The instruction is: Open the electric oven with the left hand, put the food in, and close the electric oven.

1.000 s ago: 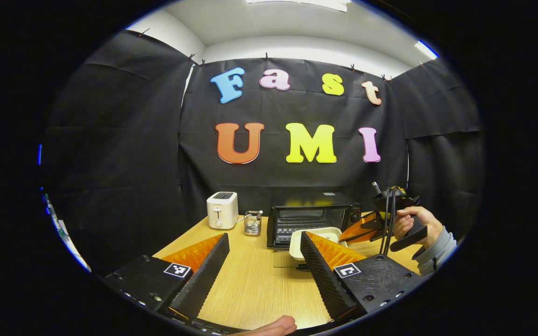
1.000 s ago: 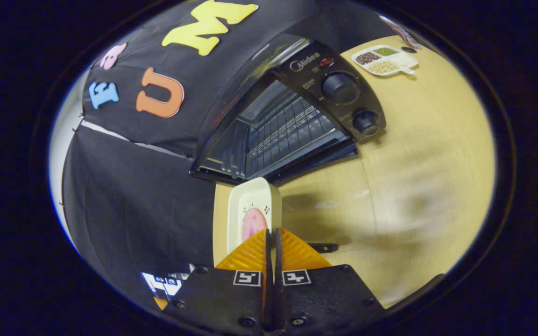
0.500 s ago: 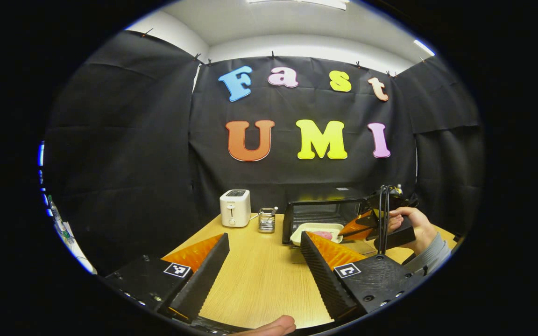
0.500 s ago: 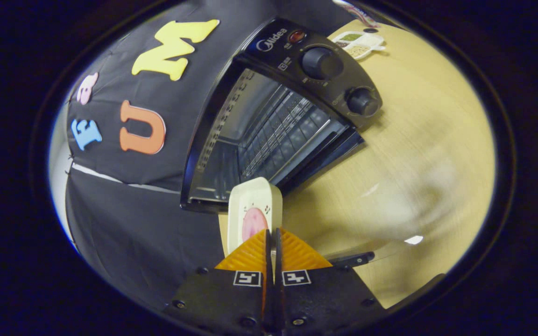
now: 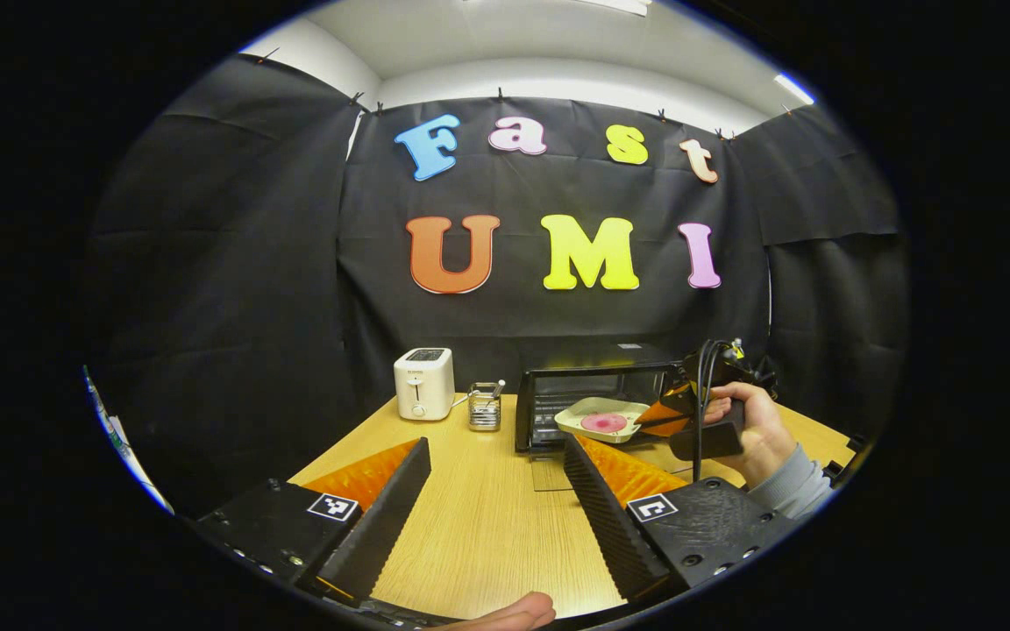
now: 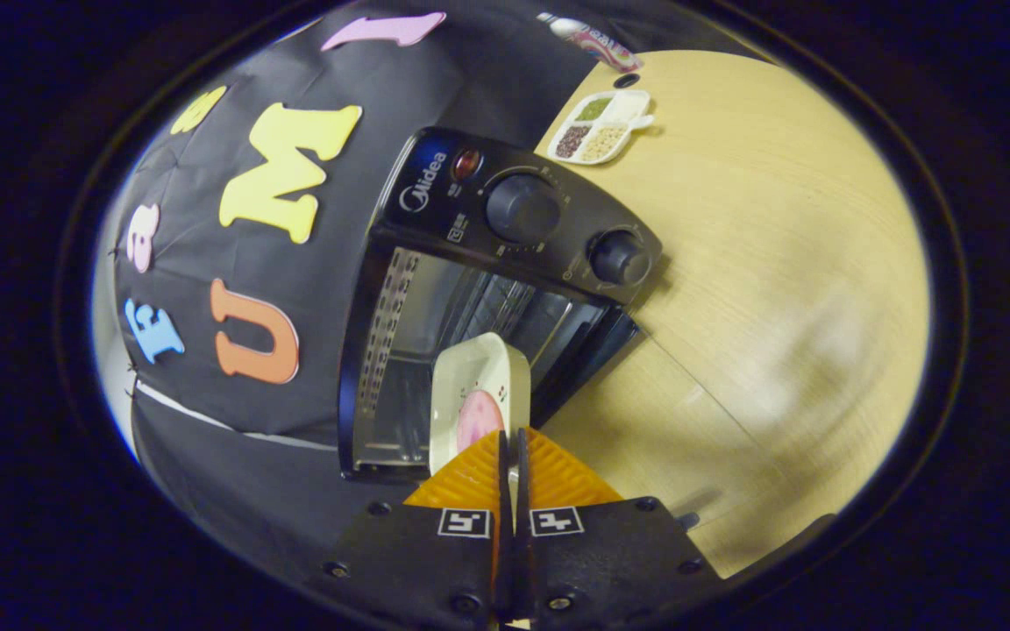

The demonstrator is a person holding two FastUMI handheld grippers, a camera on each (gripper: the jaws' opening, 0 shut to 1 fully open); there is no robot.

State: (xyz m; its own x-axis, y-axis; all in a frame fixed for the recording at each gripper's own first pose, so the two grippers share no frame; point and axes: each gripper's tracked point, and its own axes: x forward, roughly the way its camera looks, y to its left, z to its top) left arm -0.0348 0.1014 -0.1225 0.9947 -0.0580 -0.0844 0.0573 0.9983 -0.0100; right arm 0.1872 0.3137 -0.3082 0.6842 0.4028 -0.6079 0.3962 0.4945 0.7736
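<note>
Right gripper view: the right tool (image 6: 512, 438) is closed on the rim of a white dish (image 6: 479, 386) with pink food (image 6: 477, 419) in it. The dish is held in the air at the mouth of the black oven (image 6: 505, 263), which stands near the back edge of the tabletop (image 6: 777, 263). The oven door (image 5: 549, 473) is seen folded down flat. The left tool (image 5: 496, 491) is held wide with nothing in it, above the front edge. The food is being put in. Next, the dish should be slid level onto the rack, let go, and the door should be shut.
</note>
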